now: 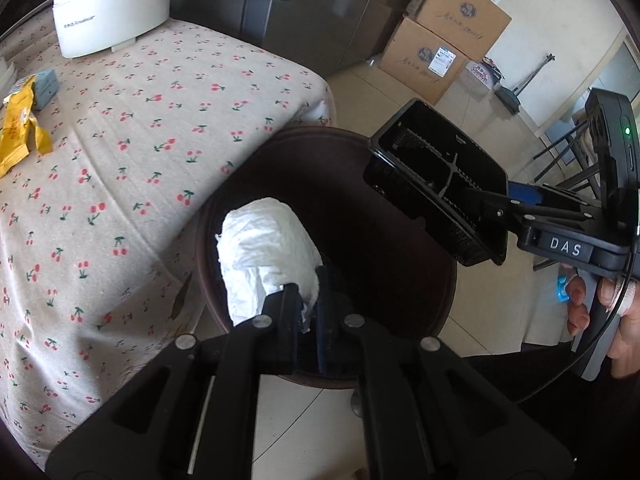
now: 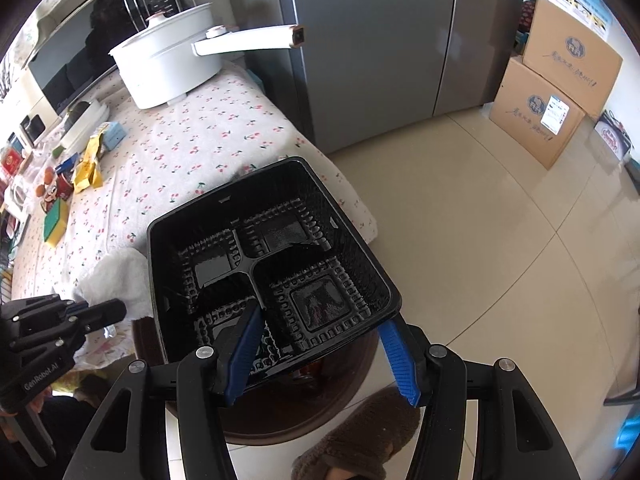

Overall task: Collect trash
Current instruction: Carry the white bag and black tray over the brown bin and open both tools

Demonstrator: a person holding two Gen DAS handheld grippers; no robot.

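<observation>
**Mia:** What does the left claw point(image 1: 310, 306) hold?

**Ben:** A white, crumpled tissue point(image 1: 266, 256). The claw is pinched almost closed on one end. The rest sticks out ahead of it, over the dark round bin point(image 1: 420, 280).

**Mia:** And the right claw point(image 2: 324, 354)?

**Ben:** It holds a black plastic food tray point(image 2: 272, 264) with four little sections. One blue finger point(image 2: 244, 354) is inside the tray and the other is outside, squeezing its near wall. The tray is tilted and hangs over the bin too, just right of the tissue.

**Mia:** What is to the left of the claws?

**Ben:** The tabletop point(image 1: 132, 140), with a cloth with red cherries on it. A big white pot point(image 1: 108, 4) sits at the far end. Yellow wrappers point(image 1: 18, 128) lie near the far left edge.

**Mia:** And the room?

**Ben:** Shiny pale floor tiles point(image 2: 500, 240), a gray fridge point(image 2: 380, 40), and stacked cardboard boxes point(image 2: 556, 92) far ahead on the right.
</observation>
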